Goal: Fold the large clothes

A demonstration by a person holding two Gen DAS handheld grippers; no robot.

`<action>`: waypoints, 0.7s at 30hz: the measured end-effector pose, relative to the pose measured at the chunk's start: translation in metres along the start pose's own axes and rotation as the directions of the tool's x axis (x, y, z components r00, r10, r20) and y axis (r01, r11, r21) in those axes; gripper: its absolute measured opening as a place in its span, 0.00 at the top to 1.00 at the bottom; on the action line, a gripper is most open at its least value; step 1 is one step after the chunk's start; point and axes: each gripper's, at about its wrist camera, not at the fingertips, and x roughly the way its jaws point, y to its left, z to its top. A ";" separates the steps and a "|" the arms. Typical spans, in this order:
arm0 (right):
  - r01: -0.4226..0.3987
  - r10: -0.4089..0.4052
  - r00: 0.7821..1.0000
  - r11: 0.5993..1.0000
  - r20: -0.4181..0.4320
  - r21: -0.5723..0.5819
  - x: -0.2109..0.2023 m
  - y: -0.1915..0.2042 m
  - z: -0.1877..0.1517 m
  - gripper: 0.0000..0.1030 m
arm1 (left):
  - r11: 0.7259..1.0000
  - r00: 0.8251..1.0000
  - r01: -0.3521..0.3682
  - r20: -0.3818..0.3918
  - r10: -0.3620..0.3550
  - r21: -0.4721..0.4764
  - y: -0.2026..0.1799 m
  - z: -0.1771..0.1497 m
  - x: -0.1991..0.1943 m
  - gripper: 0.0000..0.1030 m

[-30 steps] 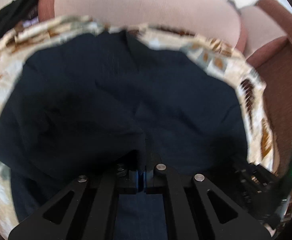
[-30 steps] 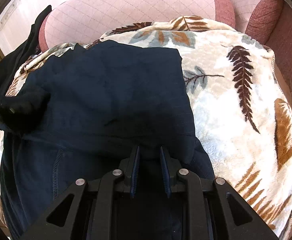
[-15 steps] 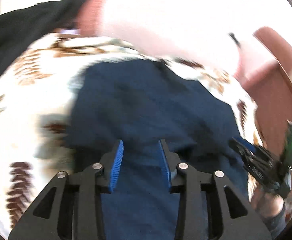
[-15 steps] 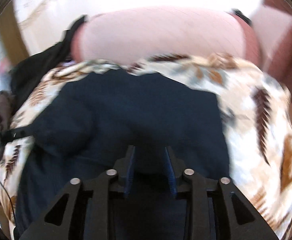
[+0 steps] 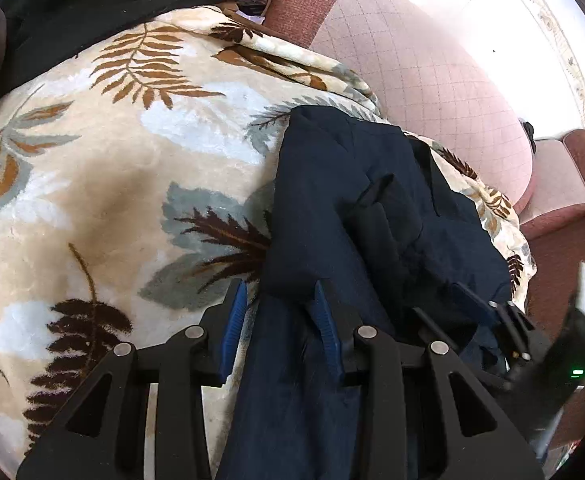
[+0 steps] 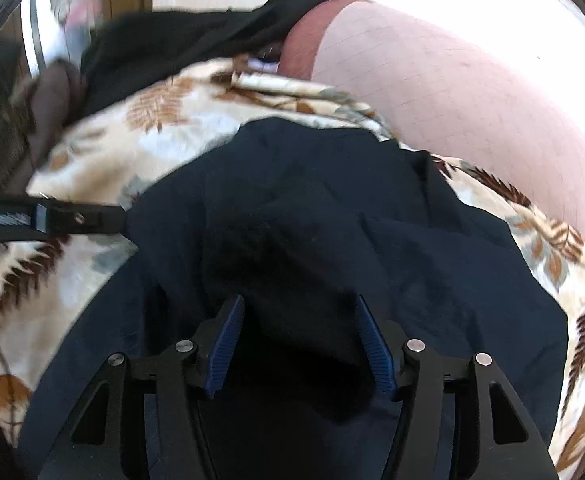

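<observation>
A dark navy garment [image 5: 356,208] lies folded on a leaf-print blanket [image 5: 92,184] over a sofa seat; it fills the middle of the right wrist view [image 6: 312,232]. My left gripper [image 5: 280,300] is open, its blue pads astride the garment's left edge. My right gripper [image 6: 298,312] is open wide over a dark fold of the garment. The right gripper also shows at the right edge of the left wrist view [image 5: 504,320], and a finger of the left gripper shows at the left of the right wrist view [image 6: 52,218].
A pink quilted sofa backrest [image 5: 432,68] rises behind the blanket. A black cloth [image 5: 92,4] drapes over the sofa's far left, also in the right wrist view [image 6: 180,40]. A reddish-brown armrest [image 5: 580,200] is at the right.
My left gripper let go of the garment, opened and swung left to its edge. My right gripper opened wider. The garment now lies narrower, with a fold on top.
</observation>
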 end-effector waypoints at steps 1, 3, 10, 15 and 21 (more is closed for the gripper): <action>0.008 -0.008 1.000 1.000 -0.008 0.000 0.004 0.000 -0.001 0.48 | 1.000 1.000 0.005 -0.001 -0.005 -0.005 0.000 0.001 0.000 0.68; -0.016 0.016 1.000 0.999 -0.003 0.030 0.007 -0.008 -0.002 0.81 | 1.000 1.000 0.019 -0.006 -0.019 -0.016 0.001 0.003 0.002 0.68; -0.110 0.087 0.992 0.947 0.090 0.303 -0.019 -0.085 -0.026 1.00 | 0.999 0.999 0.032 -0.038 -0.032 0.008 -0.020 -0.004 0.014 0.61; -0.229 0.198 0.971 0.929 0.131 0.291 -0.036 -0.090 -0.029 0.90 | 1.000 0.998 0.017 -0.055 -0.018 -0.010 -0.025 -0.012 0.022 0.61; -0.228 0.215 0.972 0.961 0.093 0.154 -0.021 -0.032 -0.013 0.58 | 0.999 1.000 -0.012 -0.029 0.011 -0.030 -0.011 -0.010 0.009 0.61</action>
